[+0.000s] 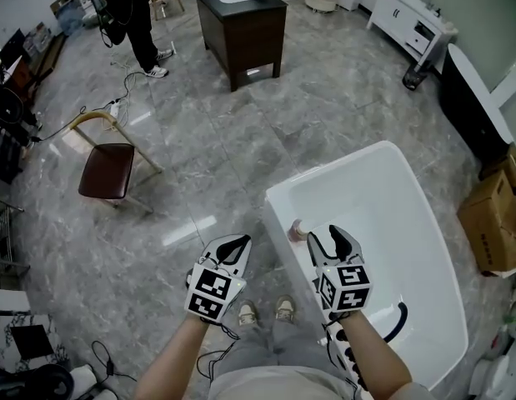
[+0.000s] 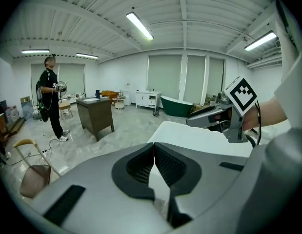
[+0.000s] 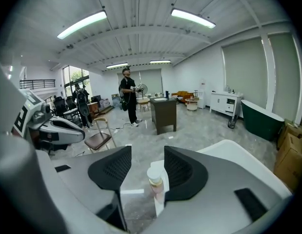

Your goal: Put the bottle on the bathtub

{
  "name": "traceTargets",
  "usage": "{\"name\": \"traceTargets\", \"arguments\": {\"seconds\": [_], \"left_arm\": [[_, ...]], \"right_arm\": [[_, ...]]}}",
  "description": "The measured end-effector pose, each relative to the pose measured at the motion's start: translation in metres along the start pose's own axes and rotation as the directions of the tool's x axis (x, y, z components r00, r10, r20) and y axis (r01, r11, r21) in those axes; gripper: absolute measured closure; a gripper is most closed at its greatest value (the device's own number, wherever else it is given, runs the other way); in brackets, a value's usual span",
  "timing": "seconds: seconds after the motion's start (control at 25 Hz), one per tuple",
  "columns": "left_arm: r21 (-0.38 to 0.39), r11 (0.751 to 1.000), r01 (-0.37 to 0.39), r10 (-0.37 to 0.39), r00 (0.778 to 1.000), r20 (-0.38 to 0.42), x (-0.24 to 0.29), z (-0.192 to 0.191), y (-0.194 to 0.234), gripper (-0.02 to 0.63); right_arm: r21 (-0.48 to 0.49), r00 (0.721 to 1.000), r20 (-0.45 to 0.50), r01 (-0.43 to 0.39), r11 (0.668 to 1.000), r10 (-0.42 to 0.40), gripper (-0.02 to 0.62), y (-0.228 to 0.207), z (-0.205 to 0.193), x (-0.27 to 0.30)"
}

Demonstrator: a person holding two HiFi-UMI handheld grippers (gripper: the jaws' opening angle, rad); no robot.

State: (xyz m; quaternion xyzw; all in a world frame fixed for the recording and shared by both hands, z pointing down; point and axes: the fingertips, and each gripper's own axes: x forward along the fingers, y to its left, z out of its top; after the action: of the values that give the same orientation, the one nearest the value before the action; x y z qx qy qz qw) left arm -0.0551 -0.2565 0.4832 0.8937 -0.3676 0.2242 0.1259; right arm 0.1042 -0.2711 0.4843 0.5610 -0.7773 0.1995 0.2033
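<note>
well, the bottle (image 3: 155,182) stands upright on the rim of the white bathtub (image 1: 391,150), at the tub's left end, near the person's feet. it is a small thing with a pale cap, a gold band under that and a pinkish body.

the right gripper (image 3: 147,150) hangs over it with its jaws well apart. the bottle shows down in the gap, closer to the right-hand jaw, but neither pad looks to press on it, so that tool holds nothing. the left gripper (image 1: 232,242) hovers over the floor just left of the tub, its jaws brought together tip to tip with nothing between them.

judging by how things lie, the placing looks done. the bottle seems light and stiff, with a smooth body that could slip in the pads. it is narrow and sits on a narrow rim, so a sideways knock could tip it into the tub or onto the floor. if it needs shifting, i'd take it by the body just under the gold band, squarely from both sides.
</note>
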Motion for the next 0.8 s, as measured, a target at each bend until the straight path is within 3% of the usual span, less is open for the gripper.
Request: {"name": "traceTargets", "arguments": {"seconds": [0.56,0.8], "left_arm": [[0.078,0.995,-0.062,0.047,0.982,0.183,-0.066,0.099,-0.023,0.586],[0.148,0.987,-0.063,0.025,0.97,0.243,-0.094,0.131,-0.047,0.586]], "right_arm": [[-0.041,0.977,0.194,-0.083,0.996,0.09,0.532,0.03,0.102,-0.1],[-0.06,0.96,0.248,-0.119,0.991,0.13,0.552,0.045,0.125,-0.137]]}}
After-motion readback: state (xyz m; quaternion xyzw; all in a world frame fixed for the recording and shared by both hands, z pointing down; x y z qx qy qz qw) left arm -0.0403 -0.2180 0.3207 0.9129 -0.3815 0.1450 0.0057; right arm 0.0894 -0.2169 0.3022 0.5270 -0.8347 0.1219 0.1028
